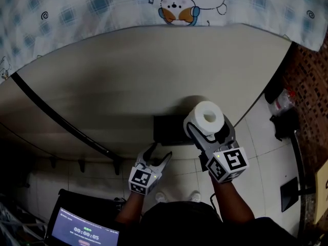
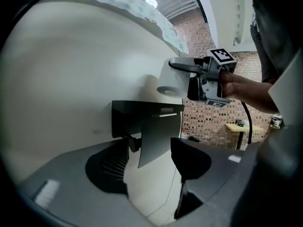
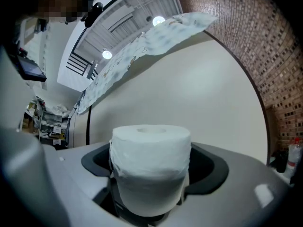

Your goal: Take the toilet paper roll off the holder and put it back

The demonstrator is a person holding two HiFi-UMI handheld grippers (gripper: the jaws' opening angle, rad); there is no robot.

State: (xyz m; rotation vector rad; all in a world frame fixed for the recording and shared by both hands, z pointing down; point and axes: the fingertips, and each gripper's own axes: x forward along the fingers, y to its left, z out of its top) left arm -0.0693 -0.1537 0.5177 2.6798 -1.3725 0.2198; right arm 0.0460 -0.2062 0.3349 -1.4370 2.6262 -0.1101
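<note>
My right gripper [image 1: 209,128] is shut on the white toilet paper roll [image 1: 207,118], holding it upright, off and just right of the black wall holder [image 1: 169,129]. In the right gripper view the roll [image 3: 150,167] fills the space between the jaws of that gripper [image 3: 151,176]. My left gripper [image 1: 157,158] is open just below the holder, with nothing between its fingers. In the left gripper view the holder [image 2: 137,117] has a dark flap [image 2: 158,138] hanging down between the left gripper's [image 2: 151,162] jaws without touching the pads. The roll [image 2: 171,82] and right gripper [image 2: 201,77] show above it.
The holder is fixed to a plain cream wall [image 1: 128,70]. A patterned cloth [image 1: 179,4] hangs over the wall's top. A black pipe [image 1: 61,119] runs across the wall at left. A screen with a timer [image 1: 84,233] is at lower left. Dark objects [image 1: 284,123] stand on the tiled floor at right.
</note>
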